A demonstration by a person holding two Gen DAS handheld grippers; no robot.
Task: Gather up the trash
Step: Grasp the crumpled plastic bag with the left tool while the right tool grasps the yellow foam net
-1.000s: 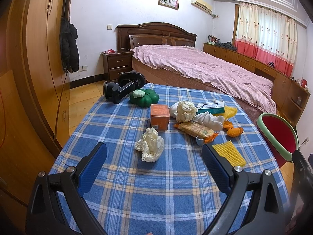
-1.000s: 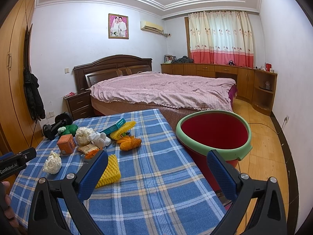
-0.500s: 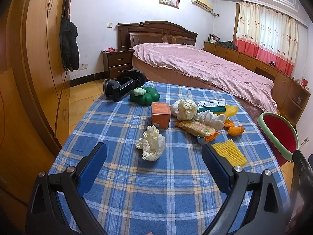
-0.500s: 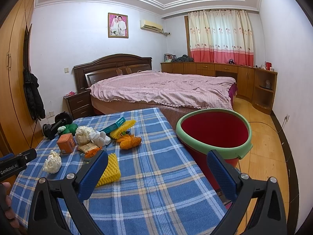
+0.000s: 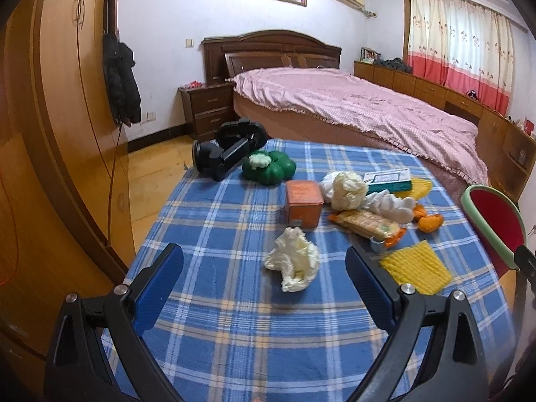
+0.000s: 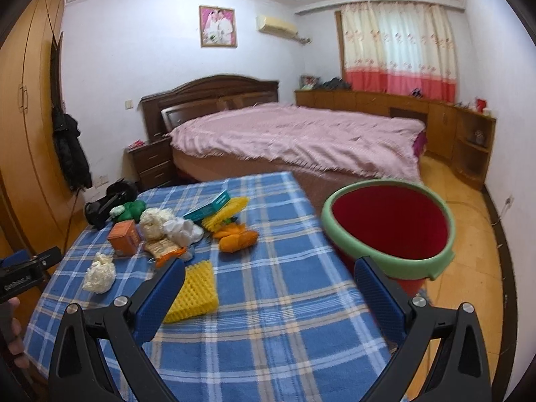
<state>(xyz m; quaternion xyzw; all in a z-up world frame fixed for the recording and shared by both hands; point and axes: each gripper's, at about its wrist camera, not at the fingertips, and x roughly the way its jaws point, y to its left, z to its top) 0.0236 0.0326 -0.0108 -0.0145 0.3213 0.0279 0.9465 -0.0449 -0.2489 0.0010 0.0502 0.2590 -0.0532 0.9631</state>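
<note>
A crumpled cream paper wad (image 5: 293, 258) lies on the blue plaid tablecloth (image 5: 234, 318), just beyond my open, empty left gripper (image 5: 264, 268). It also shows in the right wrist view (image 6: 99, 273). A yellow foam net (image 5: 415, 266) lies to its right, under my right gripper's left finger (image 6: 160, 296). My right gripper (image 6: 268, 284) is open and empty above the table. A red bin with a green rim (image 6: 390, 224) stands off the table's right edge.
Farther back lie an orange box (image 5: 303, 202), a snack packet (image 5: 366, 224), white wads (image 5: 348, 189), a teal box (image 5: 390, 181), orange peel (image 6: 238, 239), a green toy (image 5: 268, 167) and a black dumbbell (image 5: 227, 150). A bed (image 5: 351, 114) stands behind, a wardrobe (image 5: 50, 117) on the left.
Both grippers have moved forward and lower over the table. The paper wad is closer to my left gripper. The right view has shifted toward the table. Both stay open.
</note>
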